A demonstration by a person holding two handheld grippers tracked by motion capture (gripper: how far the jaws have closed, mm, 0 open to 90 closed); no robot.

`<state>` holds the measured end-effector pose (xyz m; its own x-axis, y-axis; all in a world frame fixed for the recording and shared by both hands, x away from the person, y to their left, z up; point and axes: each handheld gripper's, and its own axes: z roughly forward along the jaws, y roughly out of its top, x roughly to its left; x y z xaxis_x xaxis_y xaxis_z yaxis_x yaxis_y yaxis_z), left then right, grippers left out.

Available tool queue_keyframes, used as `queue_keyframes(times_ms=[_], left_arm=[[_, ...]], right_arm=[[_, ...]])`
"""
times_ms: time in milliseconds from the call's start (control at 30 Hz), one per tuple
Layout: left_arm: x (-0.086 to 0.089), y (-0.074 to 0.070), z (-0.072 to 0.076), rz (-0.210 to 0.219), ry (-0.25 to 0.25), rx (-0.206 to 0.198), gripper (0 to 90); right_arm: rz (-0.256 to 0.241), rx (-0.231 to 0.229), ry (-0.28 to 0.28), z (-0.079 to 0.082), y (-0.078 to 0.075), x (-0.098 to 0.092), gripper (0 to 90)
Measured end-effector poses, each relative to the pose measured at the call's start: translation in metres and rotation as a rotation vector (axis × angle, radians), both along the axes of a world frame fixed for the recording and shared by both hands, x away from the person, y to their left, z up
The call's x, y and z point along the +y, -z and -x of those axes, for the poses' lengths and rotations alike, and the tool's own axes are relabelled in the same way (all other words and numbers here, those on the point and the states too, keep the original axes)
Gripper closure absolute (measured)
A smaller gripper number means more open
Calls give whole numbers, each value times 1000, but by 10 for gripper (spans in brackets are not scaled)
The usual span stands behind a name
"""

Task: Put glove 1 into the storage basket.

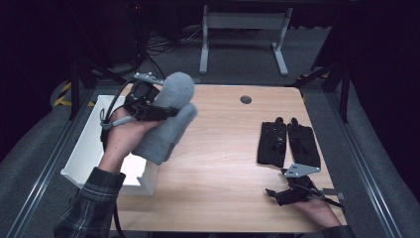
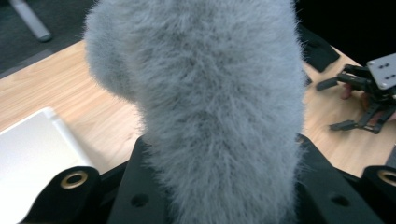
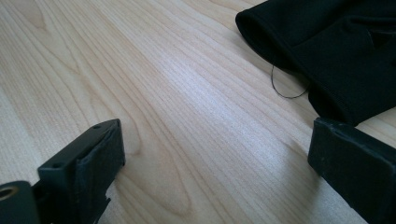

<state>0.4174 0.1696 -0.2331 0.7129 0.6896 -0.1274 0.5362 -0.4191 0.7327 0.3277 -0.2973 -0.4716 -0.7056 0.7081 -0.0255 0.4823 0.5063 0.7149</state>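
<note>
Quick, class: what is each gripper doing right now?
Left gripper: jaws closed on the grey fluffy mitten.
Right gripper: jaws open, holding nothing.

wooden table [image 1: 218,163] | white box [image 1: 84,148] left | black gloves [image 1: 288,144] right

High view overhead facing forward, tongs' cameras close, all sharing wooden table [image 1: 223,148], black gloves [image 1: 287,144].

I see a light wooden table [image 1: 223,153] with rounded corners and a small round grommet [image 1: 245,99] near its far edge. A pair of black gloves [image 1: 288,144] lies flat on its right side, side by side (fingers pointing away from me). At the left edge a white box [image 1: 94,148] sits, partly overhanging the tabletop.
</note>
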Motion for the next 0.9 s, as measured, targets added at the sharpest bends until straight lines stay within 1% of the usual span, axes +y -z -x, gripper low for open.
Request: queue_keyframes(times_ms=[133, 233, 267, 400, 500, 533, 567, 600, 700, 767, 800, 867, 900], left_arm=[[26, -2, 3, -10, -56, -2, 695], [44, -2, 6, -6, -90, -6, 695], [50, -2, 8, -2, -104, -5, 695], [74, 5, 9, -24, -167, -7, 695], [90, 17, 7, -8, -199, 24, 696], [93, 20, 6, -6, -204, 31, 696], [93, 20, 6, -6, -204, 31, 697], [99, 27, 5, -4, -216, 45, 697], [107, 43, 1, 9, -227, 76, 697], [109, 54, -1, 17, -240, 95, 697], [110, 59, -3, 16, -237, 105, 697], [111, 69, -6, 13, -248, 121, 697], [111, 78, -8, 17, -250, 142, 697]], right_arm=[[0, 0, 0, 0, 0, 0, 40], [0, 0, 0, 0, 0, 0, 40], [0, 0, 0, 0, 0, 0, 40], [0, 0, 0, 0, 0, 0, 40], [1, -1, 1, 0, 0, 0, 40], [1, 0, 1, 0, 0, 0, 40], [1, 0, 1, 0, 0, 0, 40], [1, 0, 1, 0, 0, 0, 40], [1, -3, 1, -1, 0, 0, 40], [1, -3, 2, -1, 0, 0, 40], [1, -2, 2, -1, 0, 0, 40], [1, -3, 2, -1, 0, 0, 40], [1, -2, 2, -1, 0, 0, 40]])
